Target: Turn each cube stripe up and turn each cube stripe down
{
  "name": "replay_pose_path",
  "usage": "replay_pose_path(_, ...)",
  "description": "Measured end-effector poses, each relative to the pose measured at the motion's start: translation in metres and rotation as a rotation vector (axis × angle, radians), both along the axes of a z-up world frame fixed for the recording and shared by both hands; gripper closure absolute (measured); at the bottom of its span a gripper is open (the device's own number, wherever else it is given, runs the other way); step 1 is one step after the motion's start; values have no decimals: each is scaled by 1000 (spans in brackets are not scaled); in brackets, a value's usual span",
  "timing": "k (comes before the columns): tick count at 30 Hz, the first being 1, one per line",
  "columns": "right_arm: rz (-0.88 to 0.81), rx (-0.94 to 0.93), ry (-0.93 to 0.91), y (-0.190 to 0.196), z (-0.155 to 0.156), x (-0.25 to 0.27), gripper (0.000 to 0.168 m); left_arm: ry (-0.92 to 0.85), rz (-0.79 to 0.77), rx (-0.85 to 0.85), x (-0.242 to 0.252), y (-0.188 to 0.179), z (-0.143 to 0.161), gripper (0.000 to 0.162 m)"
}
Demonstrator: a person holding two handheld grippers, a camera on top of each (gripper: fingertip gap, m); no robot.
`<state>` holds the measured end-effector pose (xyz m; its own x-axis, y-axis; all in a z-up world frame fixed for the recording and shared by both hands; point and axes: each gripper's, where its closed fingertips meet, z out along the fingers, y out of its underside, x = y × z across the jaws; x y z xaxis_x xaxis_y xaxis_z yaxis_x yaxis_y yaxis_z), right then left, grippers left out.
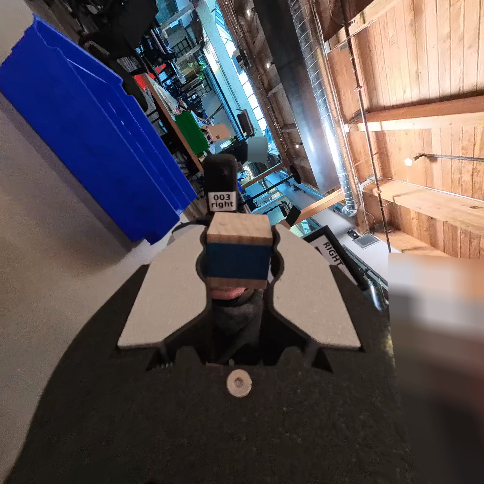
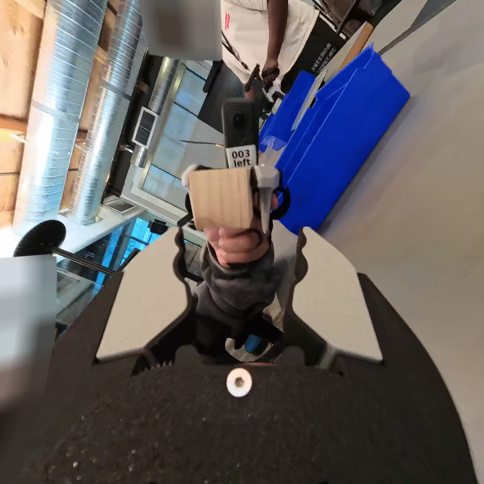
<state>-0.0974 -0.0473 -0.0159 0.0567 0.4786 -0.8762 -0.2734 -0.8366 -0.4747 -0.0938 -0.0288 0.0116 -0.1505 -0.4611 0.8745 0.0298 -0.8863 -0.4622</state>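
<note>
Beside the blue bin (image 1: 99,146), the left hand-held gripper (image 1: 238,258) clamped a wooden cube (image 1: 238,258), blue stripe facing its camera; the right hand-held gripper (image 2: 239,251) stood wide apart, empty.

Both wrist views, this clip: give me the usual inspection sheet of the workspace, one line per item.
Surface: grey table, tilted in both views.
Job's things: one wooden cube with a blue stripe, held in the air; plain face toward the right camera.
Clutter: blue bins on the table.
Grippers: left gripper shut on the cube; right gripper open, holding nothing, facing the cube.
Cables: nothing seen on the table.
Surroundings: wooden ceiling, silver duct, a person standing beyond the bins.
</note>
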Motion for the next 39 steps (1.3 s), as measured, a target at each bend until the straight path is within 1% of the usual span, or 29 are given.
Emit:
replay_pose_path(6, -7, -39, -17, 20, -8, -9, 82, 51, 35, -26, 4, 9, -20, 118)
replay_pose_path(7, 4, -40, -28, 21, -12, -13, 88, 68, 42, -28, 6, 10, -24, 118)
replay_pose_path(8, 49, -22, -13, 17, -10, -17, 122, 89, 57, -28, 7, 11, -28, 118)
replay_pose_path(9, 51, -22, -9, 19, -11, -18, 123, 90, 82, -25, 7, 14, -29, 118)
replay_pose_path(11, 40, -13, 9, 22, -10, -18, 123, 107, 83, -23, 3, 14, -29, 117)
replay_pose_path(12, 38, -2, 16, 21, -10, -17, 123, 114, 90, 1, -3, 13, -27, 111)
replay_pose_path(13, 31, 3, 10, 21, -11, -16, 123, 138, 118, 31, -11, 15, -28, 89)
replay_pose_path(14, 32, 10, 5, 20, -12, -15, 123, 172, 154, 73, -23, 17, -31, 74)
replay_pose_path(15, 37, 14, 5, 17, -13, -12, 123, 216, 191, 132, -36, 15, -36, 68)
replay_pose_path(17, 24, 24, 2, 14, -13, -4, 123, 338, 267, 261, -62, 4, -57, 68)
replay_pose_path(19, -16, 87, -83, 14, -11, 13, 123, 386, 275, 345, -77, -25, -82, 70)
replay_pose_path(20, -60, 152, -142, 16, -2, 28, 123, 388, 249, 371, -80, -44, -95, 75)
replay_pose_path(22, -208, 290, -291, 29, 26, 74, 123, 416, 233, 394, -84, -68, -118, 82)
replay_pose_path(23, -304, 340, -402, 39, 37, 104, 123, 436, 208, 380, -83, -77, -125, 84)
replay_pose_path(24, -398, 366, -541, 50, 43, 135, 123, 422, 171, 370, -80, -86, -124, 84)
replay_pose_path(25, -482, 355, -706, 63, 40, 168, 123, 395, 142, 371, -77, -93, -121, 87)
replay_pose_path(26, -543, 307, -878, 76, 30, 200, 123, 382, 119, 383, -74, -96, -118, 91)
replay_pose_path(27, -573, 233, -1032, 89, 12, 229, 123, 391, 112, 404, -72, -96, -119, 92)
replay_pose_path(28, -568, 146, -1134, 102, -8, 250, 122, 415, 109, 422, -70, -95, -122, 92)
replay_pose_path(31, -509, -60, -1235, 143, -71, 282, 123, 463, 73, 422, -68, -96, -133, 96)
replay_pose_path(33, -470, -176, -1350, 159, -110, 304, 123, 430, 47, 379, -66, -101, -133, 96)
replay_pose_path(36, -435, -256, -1425, 176, -140, 316, 123, 382, 16, 332, -67, -107, -128, 96)
replay_pose_path(38, -426, -303, -1451, 182, -152, 320, 123, 395, 23, 352, -68, -105, -127, 96)
replay_pose_path(39, -420, -327, -1451, 184, -156, 320, 119, 402, 33, 364, -69, -104, -127, 96)
